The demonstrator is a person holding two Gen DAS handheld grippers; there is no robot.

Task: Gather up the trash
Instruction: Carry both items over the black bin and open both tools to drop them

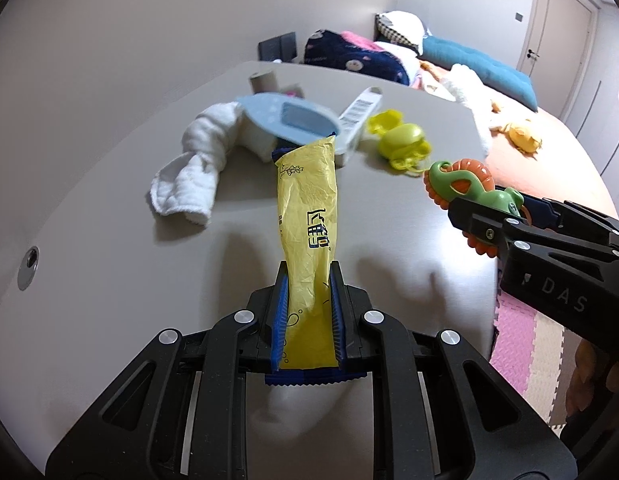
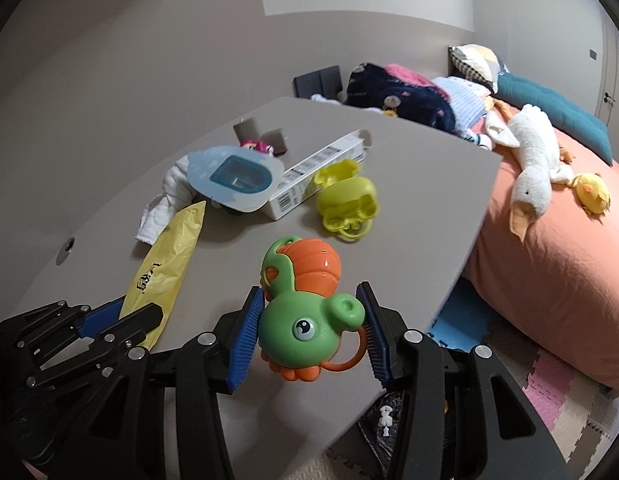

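- The left gripper [image 1: 308, 280] has its jaws pressed on a crumpled yellow wrapper [image 1: 307, 216], which stands up between the blue pads and leans away over the table [image 1: 109, 240]; the wrapper's dark blue serrated end pokes out below the pads.
- In the right wrist view the same yellow wrapper [image 2: 165, 268] slants from the left gripper [image 2: 121, 320] toward the white cloth [image 2: 165, 196].
- The right gripper [image 2: 309, 304] has its jaws pinching a green and orange toy [image 2: 301, 304] with a cartoon eye and an orange ring; the left pad touches the toy's body, the right pad meets its green snout.
- In the left wrist view, that toy [image 1: 461, 184] sticks out beyond the right gripper [image 1: 481, 220], held above the table's right edge.
- Left on the table, well apart from both grippers: a rolled white cloth [image 1: 193, 160], a pale blue blister pack [image 1: 293, 120] resting partly on the cloth, a long white box [image 1: 355, 120] with barcodes just beside the pack, and a yellow-green plastic toy [image 1: 401, 140] near the box.
- Two small grey blocks [image 2: 261, 132] with a pink figure between them stand at the table's far side.
- Beyond the table is a bed [image 2: 549, 280] with an orange cover, carrying a white plush goose [image 2: 533, 164], a small yellow plush [image 2: 591, 196], a teal cushion [image 2: 557, 108] and piled clothes [image 2: 397, 96].
- Pink and cream foam mats [image 1: 521, 344] cover the floor beside the table.
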